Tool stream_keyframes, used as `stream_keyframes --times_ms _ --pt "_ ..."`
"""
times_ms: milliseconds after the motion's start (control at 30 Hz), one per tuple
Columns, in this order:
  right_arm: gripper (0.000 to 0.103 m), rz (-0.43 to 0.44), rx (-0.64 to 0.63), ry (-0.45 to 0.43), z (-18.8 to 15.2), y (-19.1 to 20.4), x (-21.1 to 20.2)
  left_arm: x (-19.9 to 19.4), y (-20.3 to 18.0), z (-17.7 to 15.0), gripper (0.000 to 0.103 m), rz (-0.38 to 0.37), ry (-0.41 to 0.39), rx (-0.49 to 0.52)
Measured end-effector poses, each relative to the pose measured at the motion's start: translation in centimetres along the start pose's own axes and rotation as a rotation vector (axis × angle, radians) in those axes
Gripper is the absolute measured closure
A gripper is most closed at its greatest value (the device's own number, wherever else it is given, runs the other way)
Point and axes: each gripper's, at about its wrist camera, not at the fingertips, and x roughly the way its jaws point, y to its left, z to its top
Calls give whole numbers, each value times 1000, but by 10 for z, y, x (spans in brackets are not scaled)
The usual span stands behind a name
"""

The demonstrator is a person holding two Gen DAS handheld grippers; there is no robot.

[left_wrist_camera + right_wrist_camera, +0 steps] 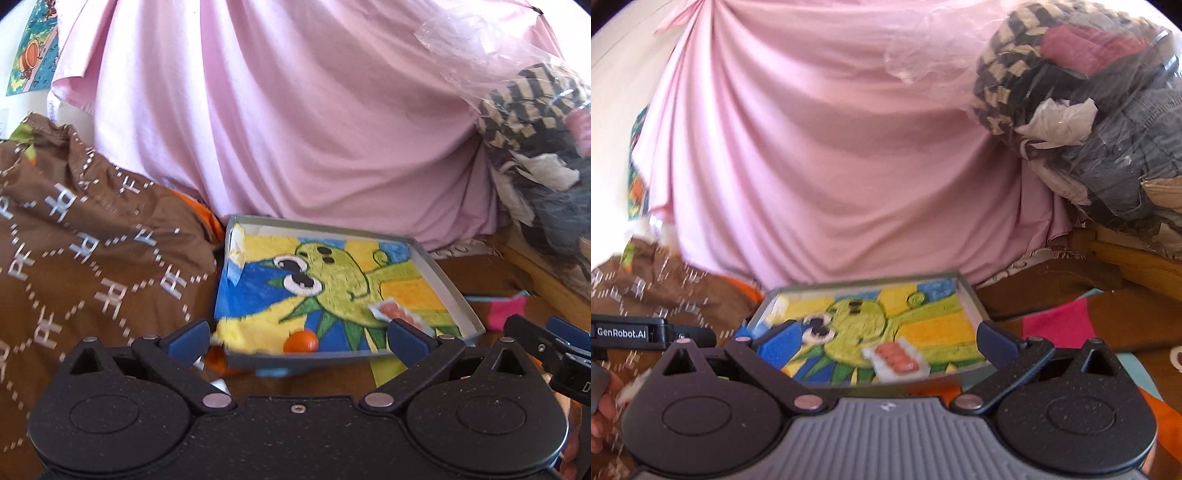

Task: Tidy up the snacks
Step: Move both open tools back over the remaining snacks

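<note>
Pink cloth (295, 122) drapes the whole background above a brown patterned bedspread (74, 258). Both grippers are spread wide and hold nothing: the left gripper (299, 338) at the near edge of a shallow tray (448, 291), the right gripper (875, 338) likewise. On the tray's cartoon-painted floor lie an orange ball (301, 341) near the front rim and a clear snack packet (897, 356) toward the right. Bagged clothes (1089, 110) pile up at the right.

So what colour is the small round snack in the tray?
Orange, clearest in the left wrist view.
</note>
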Motion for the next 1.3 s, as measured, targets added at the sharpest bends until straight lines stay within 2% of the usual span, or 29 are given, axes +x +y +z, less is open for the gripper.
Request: stream_keyframes --times_ms 267,433,567,800,967,1300 --pt "0 9 -42 31 -18 22 -46 -51 8 -28 1 -6 -12 16" --pt "0 -29 -93 38 -33 35 -74 -76 17 -49 1 16 69 -10" --pt "0 -41 -125 77 -49 43 -89 -91 24 -73 1 45 116 3" --pt "0 11 -142 208 -79 55 -98 -96 25 -101 1 48 231 50" --pt "0 23 -182 286 -95 64 -97 -93 21 -107 1 42 263 80" --pt "0 -1 -162 418 -116 59 -85 -84 14 -125 1 51 341 127"
